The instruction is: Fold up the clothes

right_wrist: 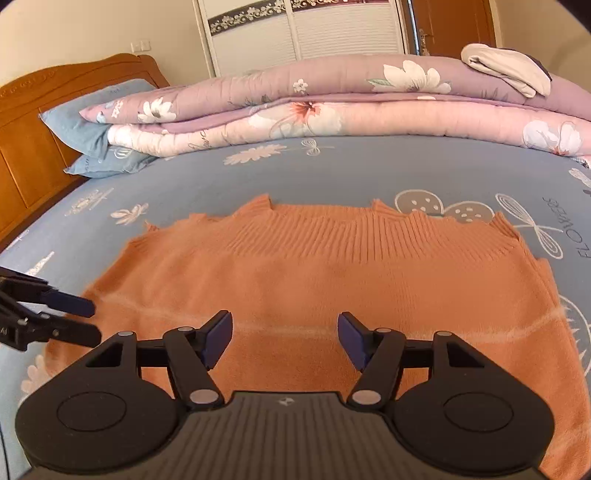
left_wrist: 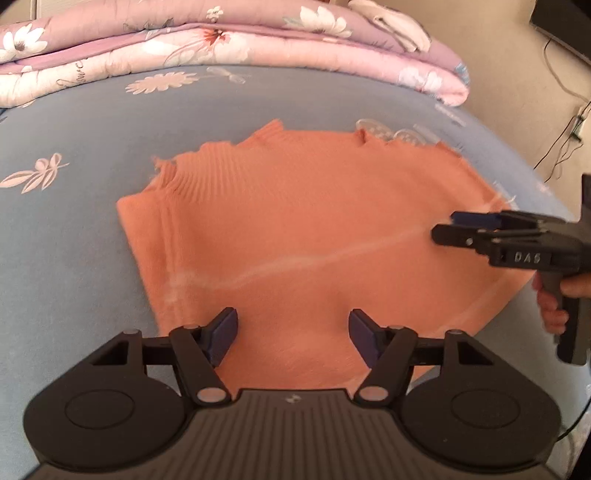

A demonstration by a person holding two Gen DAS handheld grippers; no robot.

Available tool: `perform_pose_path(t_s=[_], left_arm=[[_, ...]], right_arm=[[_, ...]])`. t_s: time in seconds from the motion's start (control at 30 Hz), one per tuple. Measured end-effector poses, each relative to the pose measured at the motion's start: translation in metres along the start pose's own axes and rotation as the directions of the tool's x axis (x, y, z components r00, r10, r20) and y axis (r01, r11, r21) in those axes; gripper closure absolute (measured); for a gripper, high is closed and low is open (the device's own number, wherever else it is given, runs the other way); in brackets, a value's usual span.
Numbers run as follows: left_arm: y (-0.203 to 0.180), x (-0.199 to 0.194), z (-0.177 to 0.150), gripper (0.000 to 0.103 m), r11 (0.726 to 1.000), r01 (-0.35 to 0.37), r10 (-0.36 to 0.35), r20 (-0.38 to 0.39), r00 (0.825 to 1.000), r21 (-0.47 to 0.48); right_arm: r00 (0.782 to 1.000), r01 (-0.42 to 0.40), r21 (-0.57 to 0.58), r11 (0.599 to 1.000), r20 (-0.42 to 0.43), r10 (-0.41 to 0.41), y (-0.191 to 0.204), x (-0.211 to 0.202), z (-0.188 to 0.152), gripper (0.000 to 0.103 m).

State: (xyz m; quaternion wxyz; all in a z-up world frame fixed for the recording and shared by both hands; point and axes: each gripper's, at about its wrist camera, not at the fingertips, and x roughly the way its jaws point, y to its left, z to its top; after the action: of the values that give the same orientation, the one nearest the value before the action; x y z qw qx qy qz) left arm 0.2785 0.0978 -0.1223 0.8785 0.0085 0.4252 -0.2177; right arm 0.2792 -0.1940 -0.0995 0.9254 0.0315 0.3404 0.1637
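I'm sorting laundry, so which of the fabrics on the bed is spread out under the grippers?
The orange knit sweater, lying flat on the blue sheet; the floral quilt is folded behind.

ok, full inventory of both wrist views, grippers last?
sweater: 1, orange, flat on the bed sheet, ribbed edge away from the cameras
sheet: 1, blue with pale prints, covers the bed
quilt: 1, pink and lilac floral, folded along the far side
pillows: 2, blue, stacked by the headboard
headboard: 1, brown wood, left
cloth: 1, cream, folded on the quilt
wardrobe: 1, white, behind the bed
cables: a few, dark, on the floor at right
left gripper: open, over the sweater's near edge
right gripper: open, over the sweater
hand: 1, on the right gripper's handle
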Motion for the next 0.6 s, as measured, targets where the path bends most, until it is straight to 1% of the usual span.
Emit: perform_pose_path(t_s=[0.03,0.1,0.17,0.2,0.23,0.27,0.33,0.4,0.47,0.5,0.53,0.57,0.6], left_arm=[[0.001,-0.003,-0.004,0.036,1.0,0.009,-0.008,0.022,1.0,-0.004],[0.0,-0.014,-0.005,0.037,1.0,0.019,-0.019,0.032,0.999,-0.023],[-0.005,-0.03,-0.009,0.036,0.999,0.045,-0.046,0.072,0.996,0.009],[-0.008,-0.035,-0.013,0.034,0.998,0.048,-0.05,0.073,0.996,0.037],[-0.009,-0.035,-0.018,0.034,0.998,0.035,-0.038,0.066,0.997,0.047],[-0.008,-0.035,-0.024,0.034,0.998,0.019,-0.022,0.057,0.998,0.052],[0.0,-0.03,-0.036,0.034,0.999,-0.001,-0.002,0.063,0.998,0.05],[0.006,-0.026,-0.043,0.035,1.0,-0.009,0.007,0.076,0.997,0.027],[0.004,-0.031,-0.042,0.038,1.0,-0.003,0.002,0.097,0.995,0.006],[0.001,-0.039,-0.041,0.038,1.0,0.01,-0.01,0.12,0.993,0.0],[-0.002,-0.045,-0.04,0.037,1.0,0.025,-0.024,0.146,0.989,-0.002],[-0.004,-0.047,-0.041,0.034,0.999,0.034,-0.034,0.154,0.988,0.002],[-0.003,-0.042,-0.044,0.033,1.0,0.023,-0.023,0.129,0.991,0.004]], right_arm=[[1.0,0.011,0.003,1.0,-0.008,-0.011,-0.001,0.005,-0.004,0.033],[1.0,0.012,-0.011,1.0,-0.003,-0.012,0.0,-0.001,-0.006,0.033],[1.0,0.002,-0.008,1.0,0.009,-0.002,0.0,-0.012,-0.004,0.033],[1.0,-0.01,0.001,1.0,0.02,0.01,-0.002,-0.019,-0.004,0.033],[0.999,-0.024,0.011,1.0,0.031,0.024,-0.004,-0.024,-0.004,0.033],[0.999,-0.018,0.024,1.0,0.037,0.017,-0.006,-0.027,-0.004,0.033],[1.0,0.004,0.037,0.999,0.026,-0.005,-0.012,-0.027,-0.009,0.033],[0.999,0.037,0.048,0.998,-0.005,-0.037,-0.019,-0.021,-0.018,0.033],[0.999,0.043,0.022,0.999,-0.01,-0.043,-0.019,-0.02,-0.023,0.032],[0.999,0.047,0.005,0.999,-0.016,-0.047,-0.015,-0.022,-0.021,0.033],[0.999,0.033,-0.003,0.999,-0.015,-0.033,-0.012,-0.025,-0.018,0.033],[1.0,0.015,-0.009,1.0,-0.011,-0.015,-0.008,-0.029,-0.014,0.033],[1.0,-0.001,-0.032,0.999,-0.01,0.0,-0.001,-0.03,-0.011,0.033]])
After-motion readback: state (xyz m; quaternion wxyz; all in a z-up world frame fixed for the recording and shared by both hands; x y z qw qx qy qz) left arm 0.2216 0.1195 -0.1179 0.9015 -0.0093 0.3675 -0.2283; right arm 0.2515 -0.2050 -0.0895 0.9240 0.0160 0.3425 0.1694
